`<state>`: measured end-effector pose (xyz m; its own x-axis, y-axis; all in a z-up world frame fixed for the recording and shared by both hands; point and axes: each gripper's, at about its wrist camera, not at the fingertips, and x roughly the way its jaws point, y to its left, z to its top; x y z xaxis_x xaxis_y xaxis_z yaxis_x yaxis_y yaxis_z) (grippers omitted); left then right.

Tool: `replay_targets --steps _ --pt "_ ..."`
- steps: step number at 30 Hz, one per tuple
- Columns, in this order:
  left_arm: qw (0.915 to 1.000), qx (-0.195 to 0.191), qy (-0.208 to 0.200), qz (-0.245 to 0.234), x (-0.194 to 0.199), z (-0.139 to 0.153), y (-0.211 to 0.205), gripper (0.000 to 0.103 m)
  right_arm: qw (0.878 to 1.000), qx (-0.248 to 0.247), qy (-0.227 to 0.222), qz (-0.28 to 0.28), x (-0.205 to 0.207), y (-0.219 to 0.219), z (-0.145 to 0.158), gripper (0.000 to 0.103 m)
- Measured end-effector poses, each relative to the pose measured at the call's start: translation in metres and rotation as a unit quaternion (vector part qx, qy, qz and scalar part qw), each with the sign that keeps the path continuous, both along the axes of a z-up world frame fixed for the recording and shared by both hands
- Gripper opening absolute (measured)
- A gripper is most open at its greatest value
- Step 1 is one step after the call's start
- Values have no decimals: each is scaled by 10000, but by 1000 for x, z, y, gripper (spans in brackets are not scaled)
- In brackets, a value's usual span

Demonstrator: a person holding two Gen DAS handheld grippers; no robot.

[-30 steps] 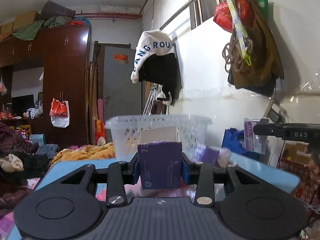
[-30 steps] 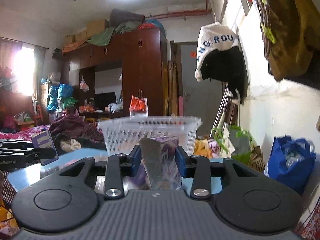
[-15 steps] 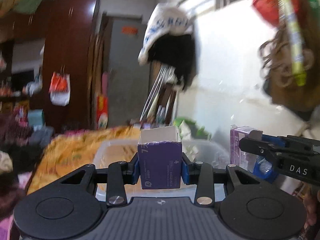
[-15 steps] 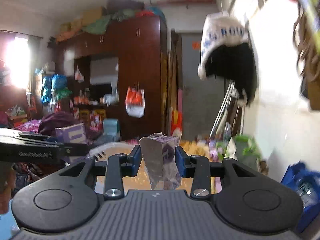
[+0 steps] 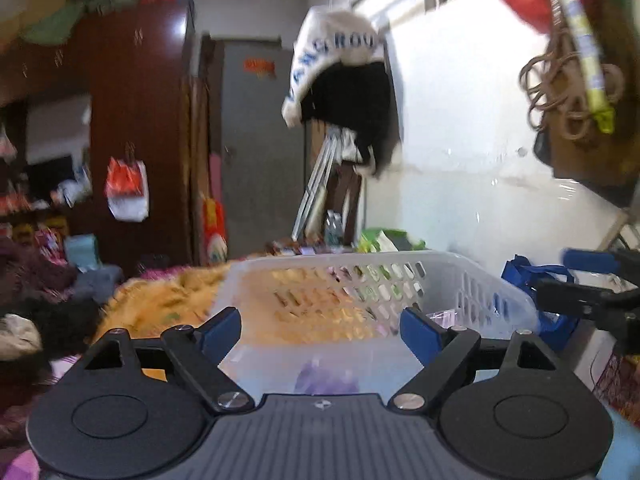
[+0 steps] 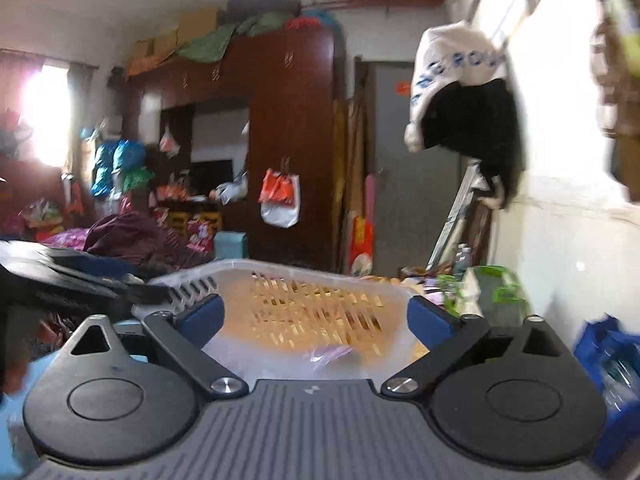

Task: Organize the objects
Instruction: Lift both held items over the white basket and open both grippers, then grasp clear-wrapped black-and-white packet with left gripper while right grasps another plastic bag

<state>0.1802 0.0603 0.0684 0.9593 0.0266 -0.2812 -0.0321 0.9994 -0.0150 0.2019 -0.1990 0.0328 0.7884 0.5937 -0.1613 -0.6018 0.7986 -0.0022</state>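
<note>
Two grippers have just been opening over the white basket (image 5: 400,264), nothing between their jaws. Beneath the spread left gripper (image 5: 320,330), a blurred purple box (image 5: 326,376) lies in the basket. Beneath the released right gripper (image 6: 316,316), a purple packet (image 6: 330,354) lies inside too. Lowering either tool risks catching the rim and tipping the basket.

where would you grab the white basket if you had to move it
By the rolled top rim of the white basket, coming from above with one finger inside and one outside the wall. The rim is the only firm edge; the slotted walls slope and look thin. The near side is best, since both the left gripper and the right gripper face it with jaws wide and nothing between them.
</note>
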Motion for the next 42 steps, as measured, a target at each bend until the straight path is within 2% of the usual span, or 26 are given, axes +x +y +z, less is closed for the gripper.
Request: replay_targets --steps 5,6,8,10,11,13,18,21,27,31,32,34,36,37,40,42 --pt "9997 -132 -137 -144 -97 -43 11 90 9987 255 431 88 -30 -32 -39 103" --pt "9997 -129 -105 -154 -105 -50 13 90 9986 168 487 78 -30 -32 -44 100" --pt "9997 -161 -83 -152 -128 -67 19 90 9984 -74 563 1 -22 -26 -48 85" --pt "9998 -174 14 -113 -135 -77 23 90 9969 -153 767 90 -12 -21 -51 70" --pt "9998 -155 57 -97 -136 -81 26 90 9958 -148 876 208 -6 -18 -52 67" --pt "9997 -142 147 -125 -135 -87 29 90 9923 -73 1183 344 4 -17 -52 62" --pt "9990 -234 324 -223 -127 -97 35 90 9906 -238 1265 464 3 -7 -50 61" --pt "9988 -194 385 -241 -127 -104 36 90 9906 -377 1244 429 1 -1 -50 38" --pt "9986 -139 443 -260 -127 -111 35 90 9902 -264 1287 465 0 -8 -58 37" --pt "9988 -42 425 -251 -125 -110 29 90 9901 -386 1274 451 0 -1 -58 37" --pt "9987 -19 424 -274 -125 -109 27 87 9903 -449 1240 440 0 2 -57 37" --pt "9986 -18 406 -347 -125 -109 25 76 9910 -546 1152 413 -4 5 -57 36" --pt "9976 -63 442 -521 -127 -108 24 51 9920 -575 1069 337 -6 6 -57 34" --pt "9978 -70 408 -527 -129 -108 24 47 9928 -571 1009 289 -7 6 -57 33" --pt "9990 144 304 -302 -131 -107 19 45 9953 -550 773 176 -14 5 -56 31" --pt "9993 107 205 -285 -134 -106 19 45 9971 -483 586 94 -19 3 -55 30"
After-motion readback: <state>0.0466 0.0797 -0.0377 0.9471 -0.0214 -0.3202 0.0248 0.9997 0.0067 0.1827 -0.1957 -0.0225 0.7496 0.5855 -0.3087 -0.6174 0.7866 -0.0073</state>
